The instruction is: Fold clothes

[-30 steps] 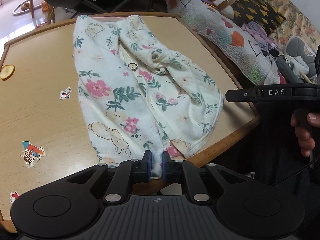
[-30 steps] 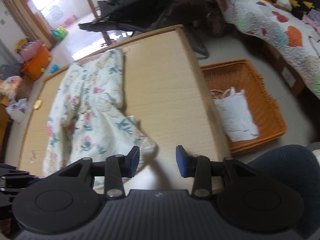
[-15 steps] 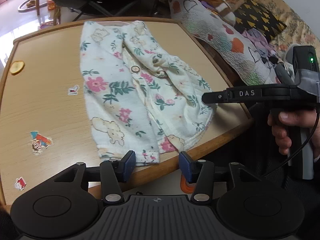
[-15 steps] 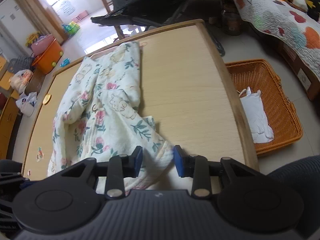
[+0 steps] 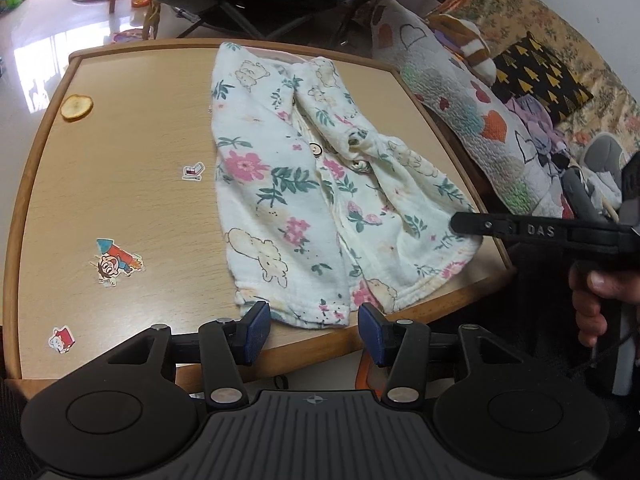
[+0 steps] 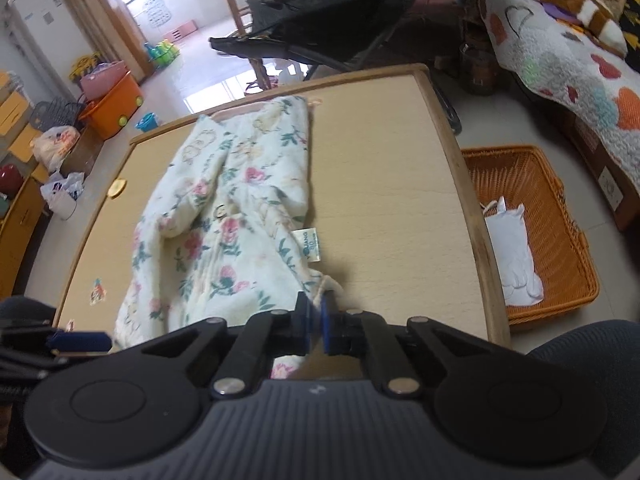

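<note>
The right gripper (image 6: pixel 315 322) is pinching the floral garment's (image 5: pixel 320 196) hem at the bench's (image 5: pixel 120 184) near edge; the left gripper (image 5: pixel 308 332) is gaping, empty (jaws just opened). That thin pinch is risking slipping when lifted.

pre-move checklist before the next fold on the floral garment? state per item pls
1. Right gripper shut on the floral garment at its near corner: ok; its jaws have just closed on the hem.
2. Left gripper gripping the hem: not ok; open, pads either side of the near hem, not pressing.
3. Garment flat: not ok; bunched along the button placket.
4. Garment fully on the table: ok.
5. Care tag tucked in: not ok; exposed.
6. Fold path across the table free: ok; only flat stickers.
</note>
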Tool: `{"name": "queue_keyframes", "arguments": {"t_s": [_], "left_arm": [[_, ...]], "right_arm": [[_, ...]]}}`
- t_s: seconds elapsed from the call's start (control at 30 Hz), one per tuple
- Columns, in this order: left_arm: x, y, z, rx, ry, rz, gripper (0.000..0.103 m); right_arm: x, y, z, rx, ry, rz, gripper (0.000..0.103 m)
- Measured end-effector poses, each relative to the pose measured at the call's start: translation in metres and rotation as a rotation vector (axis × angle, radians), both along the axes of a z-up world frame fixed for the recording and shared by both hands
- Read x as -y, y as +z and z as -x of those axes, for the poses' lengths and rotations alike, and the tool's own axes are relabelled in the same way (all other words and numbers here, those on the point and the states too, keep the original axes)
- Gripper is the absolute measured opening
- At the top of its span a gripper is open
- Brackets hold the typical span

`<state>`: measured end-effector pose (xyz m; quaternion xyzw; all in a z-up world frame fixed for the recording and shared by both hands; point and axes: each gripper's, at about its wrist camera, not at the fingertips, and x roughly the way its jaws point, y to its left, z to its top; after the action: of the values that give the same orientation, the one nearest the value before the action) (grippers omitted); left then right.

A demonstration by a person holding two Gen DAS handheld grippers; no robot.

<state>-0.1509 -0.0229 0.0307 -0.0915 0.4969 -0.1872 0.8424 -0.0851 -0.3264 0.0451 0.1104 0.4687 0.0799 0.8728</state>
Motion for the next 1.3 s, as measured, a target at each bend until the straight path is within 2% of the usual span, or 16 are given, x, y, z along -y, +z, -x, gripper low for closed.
{"name": "queue_keyframes", "arguments": {"t_s": [0.4, 0.63, 0.77, 1.1, 1.3], "left_arm": [[-0.011, 0.003, 0.001, 0.02, 0.031, 0.051, 0.051], [-0.02, 0.007, 0.003, 0.028, 0.071, 0.074, 0.051], [-0.027, 0.006, 0.005, 0.026, 0.098, 0.081, 0.051], [-0.042, 0.003, 0.005, 0.023, 0.163, 0.089, 0.051], [-0.043, 0.001, 0.002, 0.024, 0.166, 0.088, 0.051]], "right_arm": [[-0.045, 0.022, 0.01, 0.039, 0.206, 0.097, 0.006], [-0.096, 0.021, 0.01, 0.052, 0.418, 0.215, 0.006], [-0.121, 0.014, 0.006, 0.039, 0.496, 0.252, 0.006], [-0.14, -0.019, 0.0, -0.052, 0.551, 0.295, 0.007], [-0.139, -0.019, 0.002, -0.053, 0.547, 0.277, 0.01]]}}
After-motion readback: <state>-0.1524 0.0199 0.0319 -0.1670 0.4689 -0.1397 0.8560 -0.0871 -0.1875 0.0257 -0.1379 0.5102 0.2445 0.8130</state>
